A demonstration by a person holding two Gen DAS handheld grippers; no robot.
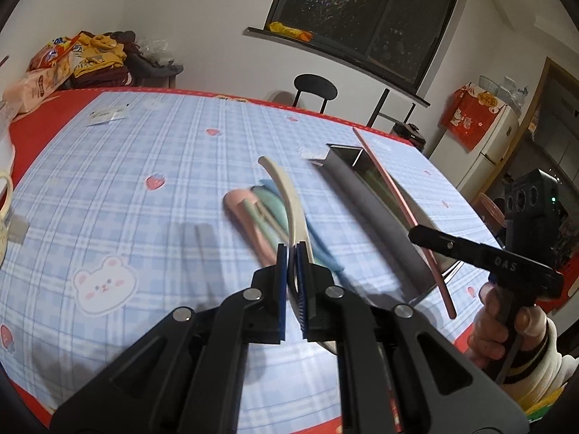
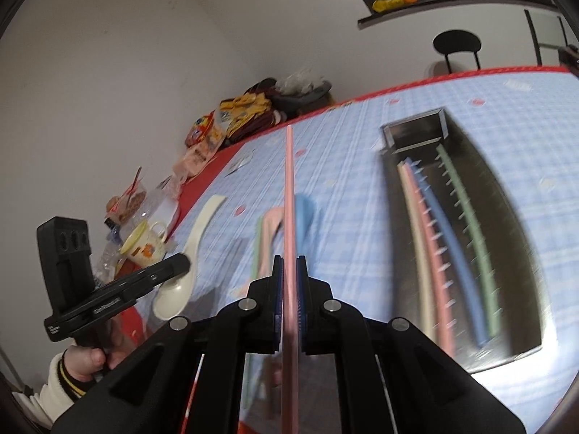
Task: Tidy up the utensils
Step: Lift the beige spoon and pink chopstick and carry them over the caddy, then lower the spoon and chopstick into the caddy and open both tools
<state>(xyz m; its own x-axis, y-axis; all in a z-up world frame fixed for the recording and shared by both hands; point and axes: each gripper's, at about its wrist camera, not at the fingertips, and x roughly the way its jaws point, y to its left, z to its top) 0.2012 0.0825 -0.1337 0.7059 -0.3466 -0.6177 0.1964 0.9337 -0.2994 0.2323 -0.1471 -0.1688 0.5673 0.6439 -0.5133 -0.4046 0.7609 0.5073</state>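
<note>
tablecloth (image 1: 144,152): blue check, strawberries, bears | spoon (image 1: 289,195): cream | chopstick (image 2: 290,217): pink | tray (image 2: 506,217): grey

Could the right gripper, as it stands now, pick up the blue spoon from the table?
Probably not yet. The right gripper is already shut on a pink chopstick, so its fingers are taken. The blue spoon lies uncovered beyond them, so the path itself looks free.

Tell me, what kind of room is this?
Probably a home dining room or kitchen: a table with a bear-print cloth, a fridge by the wall, and a chair behind the table.
</note>
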